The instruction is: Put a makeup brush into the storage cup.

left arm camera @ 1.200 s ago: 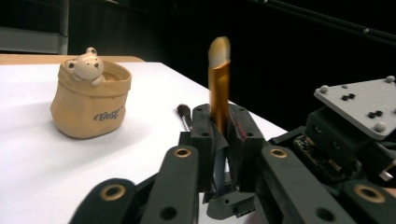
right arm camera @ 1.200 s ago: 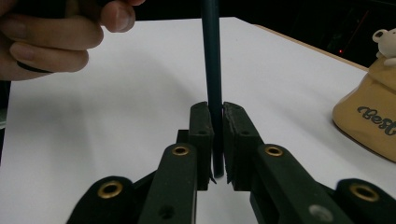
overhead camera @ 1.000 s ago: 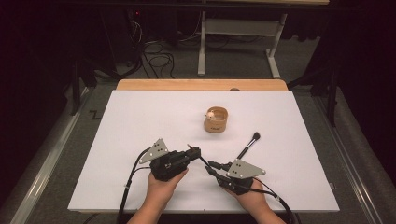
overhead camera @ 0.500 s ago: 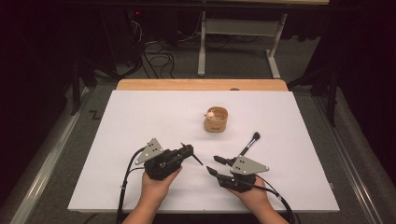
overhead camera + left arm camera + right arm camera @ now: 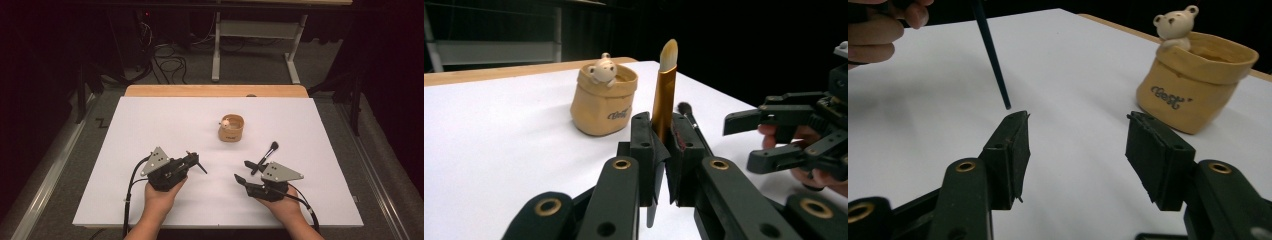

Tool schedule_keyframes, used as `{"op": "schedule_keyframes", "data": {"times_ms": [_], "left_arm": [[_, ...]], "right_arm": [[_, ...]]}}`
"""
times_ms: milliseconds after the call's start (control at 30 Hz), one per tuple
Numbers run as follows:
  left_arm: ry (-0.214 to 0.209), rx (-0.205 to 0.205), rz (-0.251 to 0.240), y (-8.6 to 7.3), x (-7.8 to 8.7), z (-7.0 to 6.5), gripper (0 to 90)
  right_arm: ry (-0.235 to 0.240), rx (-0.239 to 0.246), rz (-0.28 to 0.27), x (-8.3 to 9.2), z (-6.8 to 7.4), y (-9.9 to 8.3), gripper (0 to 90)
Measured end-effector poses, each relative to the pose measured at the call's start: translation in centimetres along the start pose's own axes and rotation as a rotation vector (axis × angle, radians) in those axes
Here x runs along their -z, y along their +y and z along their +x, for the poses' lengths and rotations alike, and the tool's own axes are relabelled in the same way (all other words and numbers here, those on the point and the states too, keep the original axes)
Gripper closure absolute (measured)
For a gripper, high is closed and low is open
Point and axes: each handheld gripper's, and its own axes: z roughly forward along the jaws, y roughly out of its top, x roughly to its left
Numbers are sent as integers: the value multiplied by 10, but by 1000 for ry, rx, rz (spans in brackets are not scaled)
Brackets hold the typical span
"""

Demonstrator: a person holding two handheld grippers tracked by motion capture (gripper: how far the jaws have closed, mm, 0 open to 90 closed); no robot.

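Between left claw (image 5: 663, 150) pads, gold brush (image 5: 665, 92); right claw (image 5: 1075, 145) agape.

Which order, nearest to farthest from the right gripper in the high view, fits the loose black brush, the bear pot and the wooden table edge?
The right gripper has just been opening its jaws, with nothing between them.
1. Black brush, lying right beside it on the white sheet.
2. Bear pot, farther up, mid-table.
3. Wooden table edge, along the far end.
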Motion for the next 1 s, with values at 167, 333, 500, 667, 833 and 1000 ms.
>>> {"op": "schedule_keyframes", "data": {"times_ms": [167,333,500,667,833,1000], "left_arm": [[23,-5,-2,2,4,3,832],[38,-14,3,4,7,5,833],[43,-11,0,6,8,7,833],[51,-13,8,7,6,9,833],[57,-14,11,11,4,9,833],[58,-24,15,17,-1,9,833]], "right_arm": [[-25,-12,18,12,-11,-5,392],[-59,-37,11,29,-24,-14,361],[-62,-80,-7,45,-36,-24,290],[-79,-100,-36,55,-38,-29,218],[-80,-105,-71,61,-37,-34,119],[-103,-138,-67,63,-38,-35,3]]}}
